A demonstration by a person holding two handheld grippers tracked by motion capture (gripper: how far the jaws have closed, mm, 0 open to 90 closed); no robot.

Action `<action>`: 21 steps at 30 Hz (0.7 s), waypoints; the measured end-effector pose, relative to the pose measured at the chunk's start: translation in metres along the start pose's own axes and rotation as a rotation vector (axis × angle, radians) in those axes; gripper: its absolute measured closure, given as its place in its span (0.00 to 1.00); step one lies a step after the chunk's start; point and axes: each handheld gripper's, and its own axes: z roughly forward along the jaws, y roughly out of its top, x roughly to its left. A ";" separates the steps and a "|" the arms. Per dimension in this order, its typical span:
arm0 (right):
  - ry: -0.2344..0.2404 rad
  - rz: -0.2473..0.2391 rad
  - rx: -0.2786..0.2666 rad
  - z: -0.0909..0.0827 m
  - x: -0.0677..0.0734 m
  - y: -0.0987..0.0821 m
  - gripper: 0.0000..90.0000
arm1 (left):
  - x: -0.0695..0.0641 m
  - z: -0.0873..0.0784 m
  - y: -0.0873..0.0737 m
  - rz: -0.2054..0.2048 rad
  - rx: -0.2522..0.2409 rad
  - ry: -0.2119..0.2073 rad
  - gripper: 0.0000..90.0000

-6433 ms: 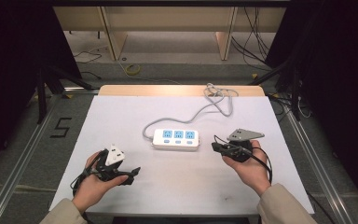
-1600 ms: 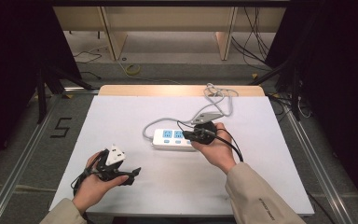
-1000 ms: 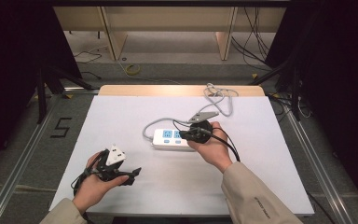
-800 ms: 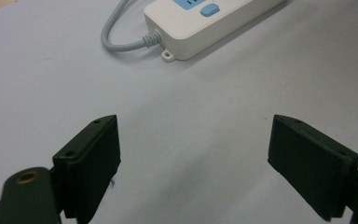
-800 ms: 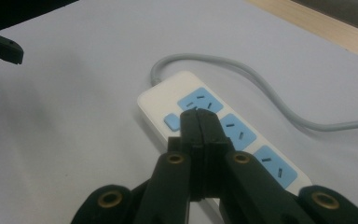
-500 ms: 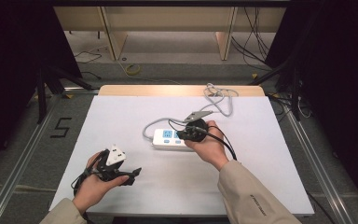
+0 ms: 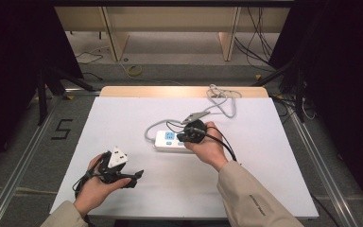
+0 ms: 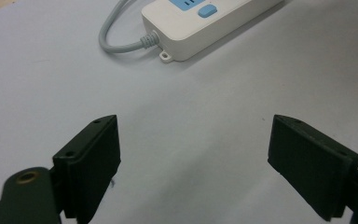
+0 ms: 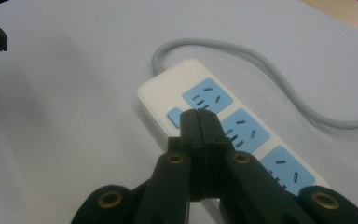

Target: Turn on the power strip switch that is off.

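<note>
A white power strip with blue sockets lies mid-table, its grey cable running to the far edge. My right gripper hovers over the strip's left end. In the right gripper view this gripper is shut with nothing between its jaws. Its tips stand right at the small blue switch of the strip; I cannot tell whether they touch it. My left gripper rests near the front left, open and empty. In the left gripper view it faces the strip's cable end from a distance.
The white table top has a wooden strip along its far edge. Metal rails run along both sides, and a floor marker reading 5 lies to the left. Cables trail off the far right corner.
My right hand has shifted a little to the left along the power strip, bringing the shut jaws to its switch end. The left hand has stayed still.
</note>
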 end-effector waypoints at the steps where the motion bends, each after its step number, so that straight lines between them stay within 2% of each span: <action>1: -0.001 -0.001 0.002 0.000 0.000 0.001 1.00 | 0.000 0.000 0.000 0.000 0.000 0.000 0.18; 21: 0.006 -0.005 0.035 0.011 0.004 0.008 1.00 | 0.000 0.000 0.000 0.003 -0.002 -0.003 0.18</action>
